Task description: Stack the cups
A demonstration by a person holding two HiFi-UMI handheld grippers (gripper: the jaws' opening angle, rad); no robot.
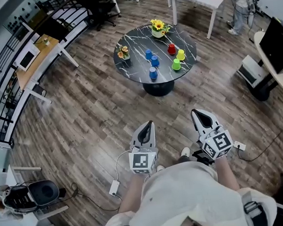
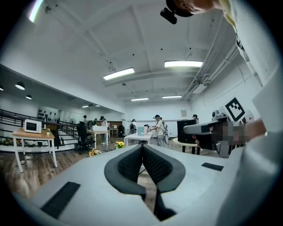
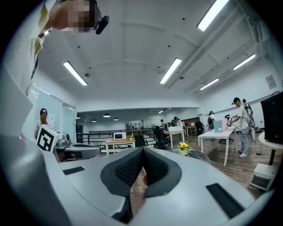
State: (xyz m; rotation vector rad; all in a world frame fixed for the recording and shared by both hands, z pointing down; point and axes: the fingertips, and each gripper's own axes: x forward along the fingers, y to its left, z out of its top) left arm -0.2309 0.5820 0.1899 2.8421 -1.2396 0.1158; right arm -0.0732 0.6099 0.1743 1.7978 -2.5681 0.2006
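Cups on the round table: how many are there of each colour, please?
blue cups: 3
red cup: 1
yellow cup: 1
green cup: 1
Total: 6

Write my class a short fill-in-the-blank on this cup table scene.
The round black marble table holds ___ blue plastic cups.
Beside the red plastic cup stand a yellow plastic cup and a ___ one.
The left gripper and the right gripper both have their jaws ___.
Missing words: three; green; shut.
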